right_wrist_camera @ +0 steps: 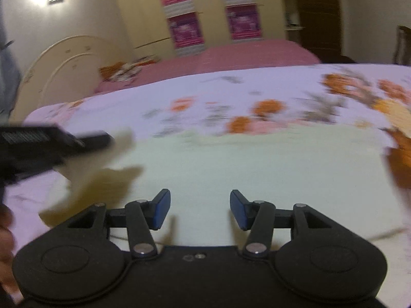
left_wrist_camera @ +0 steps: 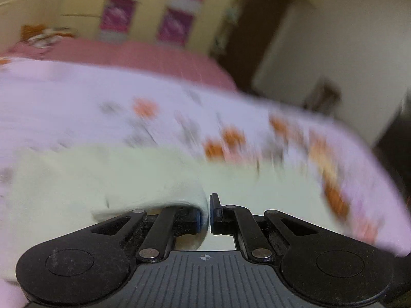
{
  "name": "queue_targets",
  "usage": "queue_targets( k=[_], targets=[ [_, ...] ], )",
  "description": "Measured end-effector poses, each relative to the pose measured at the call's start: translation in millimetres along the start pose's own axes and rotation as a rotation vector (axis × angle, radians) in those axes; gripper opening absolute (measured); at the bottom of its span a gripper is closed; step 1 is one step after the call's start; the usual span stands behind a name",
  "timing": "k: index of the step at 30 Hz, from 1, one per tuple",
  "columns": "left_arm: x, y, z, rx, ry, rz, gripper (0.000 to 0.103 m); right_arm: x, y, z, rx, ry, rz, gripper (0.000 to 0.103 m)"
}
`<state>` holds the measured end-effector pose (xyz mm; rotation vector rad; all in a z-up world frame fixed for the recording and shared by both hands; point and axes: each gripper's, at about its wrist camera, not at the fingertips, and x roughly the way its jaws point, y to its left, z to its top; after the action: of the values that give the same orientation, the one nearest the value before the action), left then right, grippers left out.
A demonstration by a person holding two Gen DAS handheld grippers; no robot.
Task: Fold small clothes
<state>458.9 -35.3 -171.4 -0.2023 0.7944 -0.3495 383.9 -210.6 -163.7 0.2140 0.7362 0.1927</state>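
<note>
We hold a corner of the pale green cloth (left_wrist_camera: pixel 159 179), which lies on the flowered bedsheet (left_wrist_camera: pixel 77 102), pinched in the left gripper (left_wrist_camera: pixel 208 214), while the right gripper (right_wrist_camera: pixel 199 209) stands spread and empty above it, so the thin fabric may slip out if we pull fast.

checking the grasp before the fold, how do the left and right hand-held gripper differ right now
The left hand-held gripper has its jaws pinched together on a fold of the pale green cloth; the right hand-held gripper stands with its jaws apart and nothing between them. In the right wrist view the left one carries a lifted flap of cloth, while the right one hangs over the part that lies flat. Both have black frames and blue pads, and both are over the floral bedspread.
</note>
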Motion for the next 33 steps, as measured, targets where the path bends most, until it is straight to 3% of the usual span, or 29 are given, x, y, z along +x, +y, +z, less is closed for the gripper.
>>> queue_targets(
  k=[3,4,5,7,10,13,15,19,23,25,27,29,32,33],
  targets=[
    [11,-27,-4,0.013,0.053,0.015,0.009,-13,-36,-9,0.071,0.01,-0.025,0.052],
    [7,-38,-3,0.002,0.05,0.001,0.031,-16,-42,-12,0.084,0.01,-0.026,0.052],
    [5,-42,-1,-0.01,0.044,-0.017,0.063,-19,-49,-14,0.095,0.007,-0.029,0.052],
    [-7,-50,-5,-0.011,0.006,-0.035,0.084,-22,-58,-18,0.105,0.003,-0.026,0.056],
    [-10,-58,7,0.007,0.002,-0.037,0.085,-27,-61,-19,0.102,0.004,0.01,0.057],
    [-27,-41,4,-0.093,-0.004,-0.033,0.085,-30,-54,-17,0.064,0.002,0.051,0.057],
    [-38,-23,3,-0.146,-0.022,-0.028,0.085,-31,-44,-15,0.045,0.003,0.089,0.063],
    [-53,6,6,-0.162,-0.071,0.06,0.085,-23,-12,-11,-0.029,0.007,0.147,0.068],
    [-71,62,-2,-0.311,-0.104,0.159,0.085,-6,28,-4,-0.102,0.023,0.174,0.074],
    [-72,79,-9,-0.32,-0.082,0.209,0.085,5,47,-3,-0.139,0.032,0.162,0.076],
    [-71,93,-21,-0.32,-0.055,0.249,0.085,19,64,-4,-0.208,0.038,0.106,0.072],
    [-73,102,-33,-0.317,-0.047,0.27,0.085,29,79,-7,-0.308,0.056,0.051,0.069],
    [-69,112,-48,-0.302,-0.017,0.298,0.085,22,86,-20,-0.398,0.022,0.045,0.071],
    [-66,114,-49,-0.309,-0.006,0.294,0.085,23,88,-24,-0.431,0.017,0.027,0.066]
  ],
)
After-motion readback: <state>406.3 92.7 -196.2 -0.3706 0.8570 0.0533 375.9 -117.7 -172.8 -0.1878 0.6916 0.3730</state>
